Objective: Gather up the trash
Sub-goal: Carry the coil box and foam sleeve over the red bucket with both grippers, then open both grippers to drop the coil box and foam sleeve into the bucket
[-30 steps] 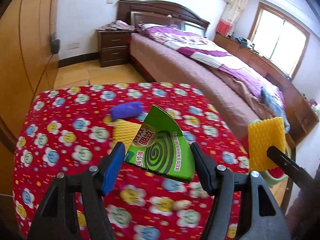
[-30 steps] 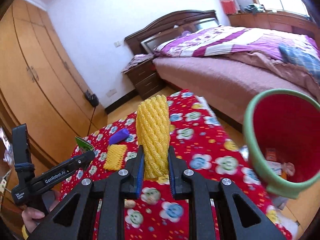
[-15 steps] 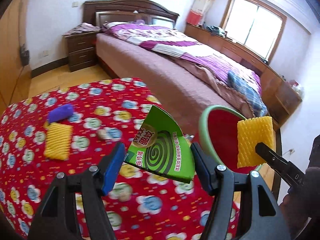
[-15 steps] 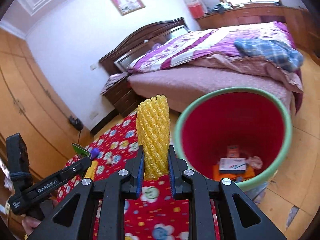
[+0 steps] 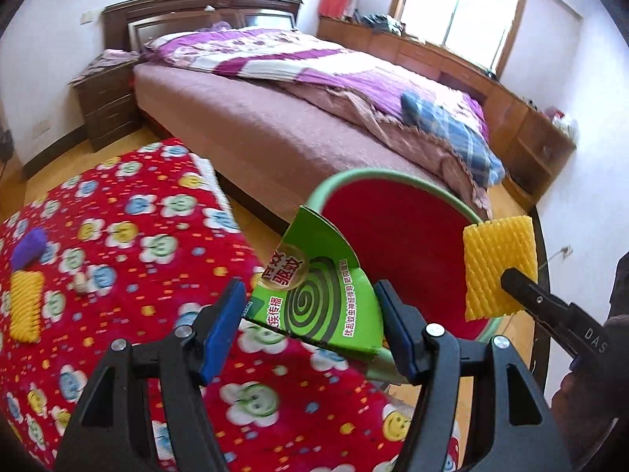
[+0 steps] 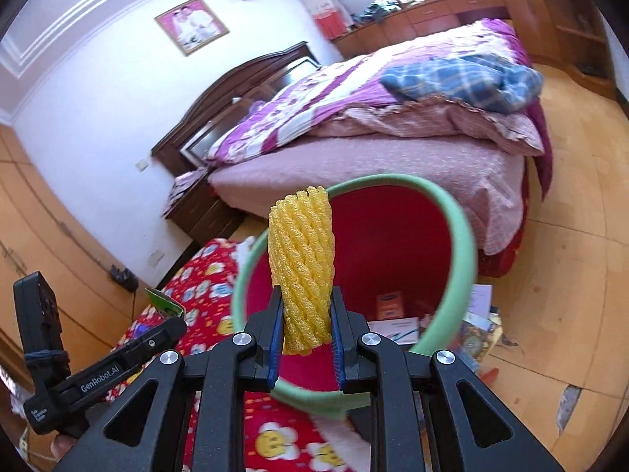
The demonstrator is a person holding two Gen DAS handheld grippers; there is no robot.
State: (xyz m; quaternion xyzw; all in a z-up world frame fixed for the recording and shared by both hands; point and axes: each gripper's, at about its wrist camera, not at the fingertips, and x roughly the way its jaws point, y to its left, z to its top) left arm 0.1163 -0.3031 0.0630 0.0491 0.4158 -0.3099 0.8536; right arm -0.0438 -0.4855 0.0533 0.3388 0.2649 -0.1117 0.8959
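My left gripper (image 5: pixel 314 326) is shut on a green mosquito-coil box (image 5: pixel 318 295) and holds it at the near rim of the red bin with a green rim (image 5: pixel 377 175). My right gripper (image 6: pixel 304 338) is shut on a yellow foam net sleeve (image 6: pixel 302 267), held upright over the bin's (image 6: pixel 464 244) mouth. The sleeve also shows in the left wrist view (image 5: pixel 499 267). Another yellow foam net (image 5: pixel 25 306) and a purple item (image 5: pixel 27 244) lie on the red flowered tablecloth (image 5: pixel 129 236). Paper trash (image 6: pixel 393 326) lies in the bin.
A large bed (image 5: pixel 314 90) with purple bedding stands behind the bin. A dark nightstand (image 5: pixel 106 102) is at its head. Wooden wardrobes (image 6: pixel 35 236) line the left wall. Scraps (image 6: pixel 479 326) lie on the wooden floor beside the bin.
Both grippers have swung right, from over the table to the bin, each still holding its item. The bin now fills the middle of both views.
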